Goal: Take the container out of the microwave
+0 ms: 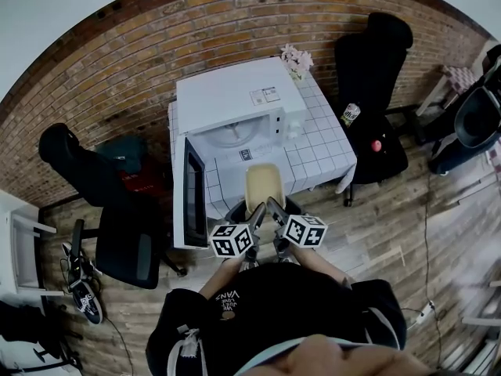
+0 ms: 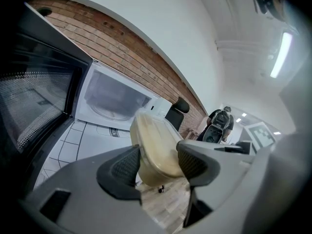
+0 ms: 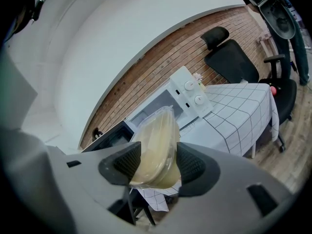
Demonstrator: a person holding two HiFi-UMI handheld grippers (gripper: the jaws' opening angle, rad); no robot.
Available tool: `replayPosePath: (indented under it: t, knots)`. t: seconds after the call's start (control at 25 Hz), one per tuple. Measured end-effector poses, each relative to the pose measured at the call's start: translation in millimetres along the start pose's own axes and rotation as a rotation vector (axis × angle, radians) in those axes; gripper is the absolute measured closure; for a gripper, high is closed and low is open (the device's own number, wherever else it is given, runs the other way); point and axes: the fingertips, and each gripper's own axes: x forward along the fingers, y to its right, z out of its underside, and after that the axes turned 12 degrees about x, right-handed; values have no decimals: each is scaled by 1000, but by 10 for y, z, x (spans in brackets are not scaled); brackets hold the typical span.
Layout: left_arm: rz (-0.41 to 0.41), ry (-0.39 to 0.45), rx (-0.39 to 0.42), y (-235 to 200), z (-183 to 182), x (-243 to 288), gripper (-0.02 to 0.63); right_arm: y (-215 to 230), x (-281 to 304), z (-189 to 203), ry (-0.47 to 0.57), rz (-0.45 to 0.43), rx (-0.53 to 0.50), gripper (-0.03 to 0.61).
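Observation:
A clear lidded container (image 1: 264,186) with yellowish contents hangs in the air just in front of the table, outside the microwave (image 1: 235,108). My left gripper (image 1: 252,219) and right gripper (image 1: 273,210) are both shut on its near end. In the left gripper view the container (image 2: 155,149) sits clamped between the dark pads (image 2: 126,165). The right gripper view shows the same container (image 3: 155,147) pinched at its rim. The microwave door (image 1: 190,192) stands wide open to the left and the cavity with its glass turntable (image 1: 233,135) holds nothing.
The microwave stands on a white tiled-pattern tablecloth (image 1: 321,143) with a small flower vase (image 1: 297,59) behind it. Black office chairs (image 1: 376,84) flank the table, one at right with a can and a red object, another at left (image 1: 94,186). Brick wall behind; wooden floor around.

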Motion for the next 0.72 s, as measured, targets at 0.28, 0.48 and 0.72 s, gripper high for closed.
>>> replayPosePath:
  t: [0.28,0.48,0.72]
  knots:
    - [14,1,-2,-47,-29,-22,364,-60,24,7,11,11,-3,356]
    - [21,-3,-2,-66,-19,-38,365,-70,35,28,14,18,-3,356]
    - [24,-7,-1,-76,-24,-49,365,-80,40,36,16,20,0,356]
